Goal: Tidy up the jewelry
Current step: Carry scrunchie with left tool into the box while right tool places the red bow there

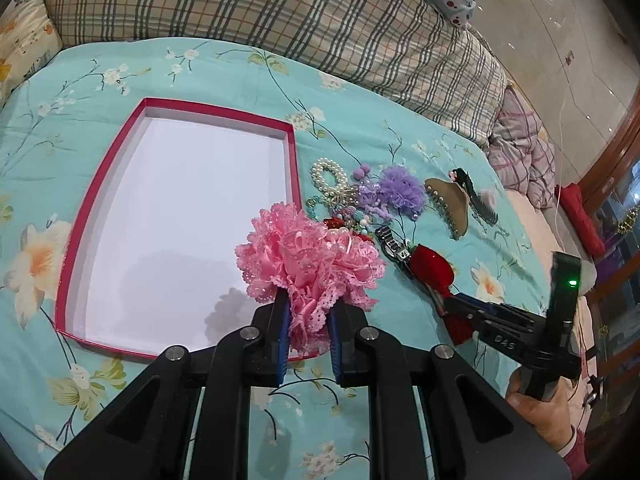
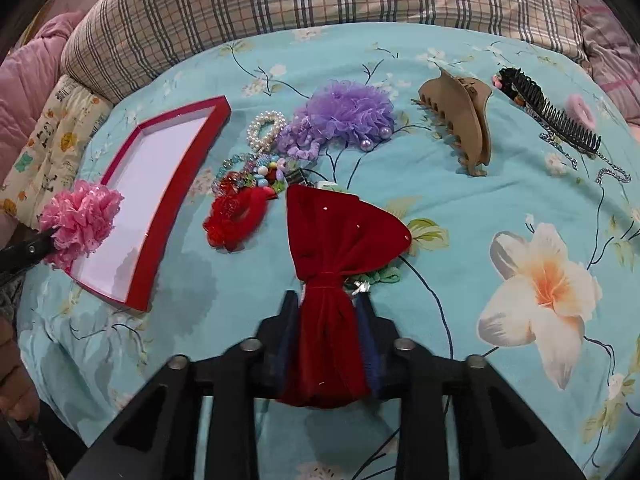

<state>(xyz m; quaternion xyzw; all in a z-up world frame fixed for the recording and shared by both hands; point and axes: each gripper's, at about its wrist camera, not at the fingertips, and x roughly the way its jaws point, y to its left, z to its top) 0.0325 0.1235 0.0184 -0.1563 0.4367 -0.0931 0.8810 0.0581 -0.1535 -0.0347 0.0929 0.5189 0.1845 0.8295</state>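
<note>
The left gripper [image 1: 306, 312] clamps the pink scrunchie [image 1: 308, 264] above the red tray [image 1: 298, 168]; lower before release. The right gripper [image 2: 330, 312] pinches the red bow [image 2: 340, 240]; lift cleanly.

Legible lettering: "DAS", in pale capitals on the black body of the right gripper [image 1: 460, 306], behind its jaws.

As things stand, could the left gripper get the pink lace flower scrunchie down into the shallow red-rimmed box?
Probably yes. The left gripper is shut on the pink lace scrunchie just over the red-rimmed box's near corner, and the white floor below looks bare. The right gripper, with the red velvet bow, stays off to the side.
</note>
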